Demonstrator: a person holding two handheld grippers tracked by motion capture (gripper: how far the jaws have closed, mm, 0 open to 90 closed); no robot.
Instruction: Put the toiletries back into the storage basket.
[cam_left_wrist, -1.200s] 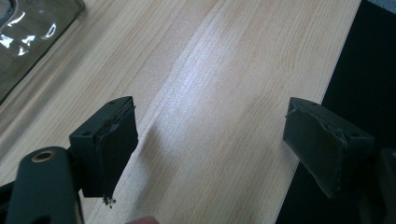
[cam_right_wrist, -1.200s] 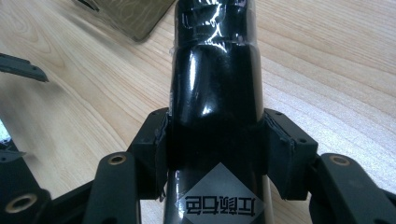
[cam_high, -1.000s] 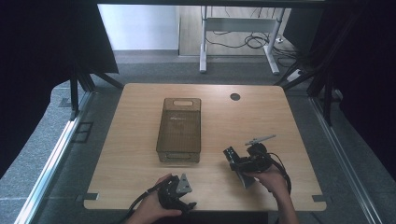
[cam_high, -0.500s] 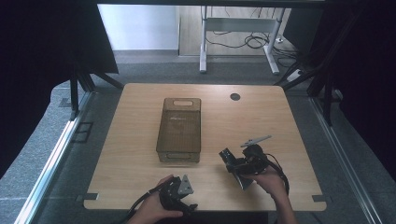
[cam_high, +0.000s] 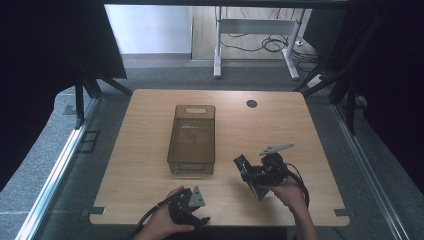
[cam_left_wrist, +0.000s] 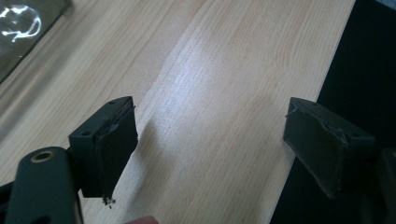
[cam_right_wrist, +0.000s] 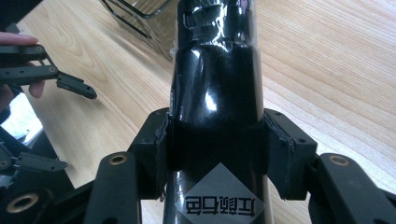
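Right gripper (cam_high: 248, 172) low over table (cam_high: 300, 130), jaws clamped on black bottle (cam_right_wrist: 215, 116). Left gripper (cam_left_wrist: 212, 144) at near edge, jaws spread, empty.

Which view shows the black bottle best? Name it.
The right gripper view: the black bottle stands large there, clamped between the right gripper's jaws. The high view shows it small and dark beside the bin. The left gripper view offers table.
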